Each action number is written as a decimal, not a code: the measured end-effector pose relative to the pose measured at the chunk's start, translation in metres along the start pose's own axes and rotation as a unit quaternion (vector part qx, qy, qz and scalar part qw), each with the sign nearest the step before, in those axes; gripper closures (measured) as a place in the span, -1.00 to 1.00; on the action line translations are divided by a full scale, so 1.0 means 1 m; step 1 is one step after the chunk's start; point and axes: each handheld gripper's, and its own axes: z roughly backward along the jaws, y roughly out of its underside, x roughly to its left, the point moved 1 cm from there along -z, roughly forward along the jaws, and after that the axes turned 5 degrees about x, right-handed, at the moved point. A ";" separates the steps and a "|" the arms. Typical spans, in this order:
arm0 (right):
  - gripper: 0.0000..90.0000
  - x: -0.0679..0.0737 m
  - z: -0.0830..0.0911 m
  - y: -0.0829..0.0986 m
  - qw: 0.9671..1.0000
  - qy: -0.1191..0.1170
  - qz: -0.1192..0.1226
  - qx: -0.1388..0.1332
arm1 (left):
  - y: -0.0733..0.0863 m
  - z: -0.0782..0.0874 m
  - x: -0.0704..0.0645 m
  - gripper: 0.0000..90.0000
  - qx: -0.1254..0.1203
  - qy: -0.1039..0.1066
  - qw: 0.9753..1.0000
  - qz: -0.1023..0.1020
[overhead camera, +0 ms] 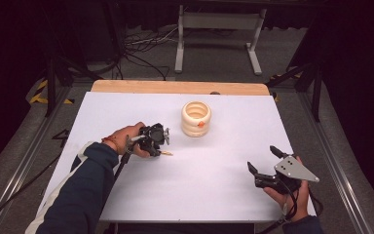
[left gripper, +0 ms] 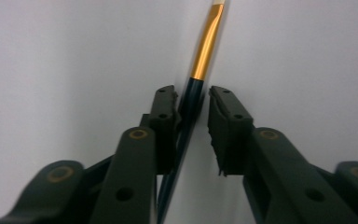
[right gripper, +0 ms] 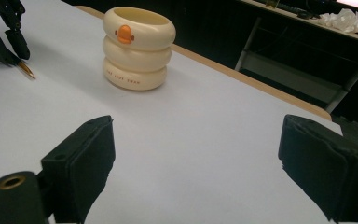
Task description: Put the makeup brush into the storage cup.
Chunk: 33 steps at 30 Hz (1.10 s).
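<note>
In the high view the left claw [overhead camera: 159, 142] sat left of centre in the frame, held low over the white tabletop [overhead camera: 126, 112] by a hand in a dark sleeve with a white stripe. A thin brush [overhead camera: 166, 153] lay under its tip, the golden end poking out toward the lower right of the claw. The left gripper view showed this closely: the brush [left gripper: 200, 70] ran up the middle of the frame between the two black jaws — dark handle low, gold ferrule above, pale tip at the top edge. The jaw at the left of the frame touched the handle; the one at the right stood a little apart from it, so the claw was narrowly apart and not yet clamped on the brush.

A cream ringed holder [overhead camera: 196, 118] with an orange mark stood upright just right of centre, near the left claw but apart from it. In the right gripper view it [right gripper: 139, 46] rose in the upper middle, with the left claw [right gripper: 9, 39] and the brush's gold end [right gripper: 27, 70] in the upper left corner.

The right claw [overhead camera: 264, 161] hovered in the lower right of the high view — jaws wide apart, holding nothing.
</note>
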 end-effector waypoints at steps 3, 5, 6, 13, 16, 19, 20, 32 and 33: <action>-0.74 0.000 0.000 0.000 1.000 0.001 0.002 0.002 | -0.007 0.000 -0.001 0.78 0.023 0.006 1.000 0.009; -0.74 0.001 0.000 0.000 1.000 0.001 0.002 0.003 | -0.009 0.000 -0.003 0.82 0.032 0.000 0.999 0.011; -0.74 0.001 0.000 0.000 1.000 0.002 0.003 0.005 | -0.010 0.001 -0.004 0.83 0.037 -0.006 0.999 0.011; -0.74 0.000 0.000 -0.001 1.000 0.002 0.001 0.004 | -0.008 0.001 -0.007 0.84 0.030 -0.017 0.999 0.013; -0.74 0.000 0.000 -0.001 1.000 0.002 0.001 0.003 | -0.006 0.002 -0.008 0.84 0.028 -0.016 0.999 0.017; -0.74 0.000 0.000 -0.001 1.000 0.002 -0.001 0.003 | -0.004 0.005 -0.007 0.84 0.012 -0.024 0.999 0.023; -0.74 0.000 0.000 -0.001 1.000 0.002 -0.001 0.002 | -0.003 0.006 -0.008 0.84 0.004 -0.028 0.999 0.028; -0.74 -0.001 0.001 -0.001 1.000 0.003 -0.004 0.003 | 0.006 0.024 -0.007 0.84 -0.042 -0.057 0.996 0.051; -0.74 -0.001 0.001 -0.001 1.000 0.003 -0.003 0.004 | 0.007 0.026 -0.007 0.84 -0.056 -0.058 0.995 0.054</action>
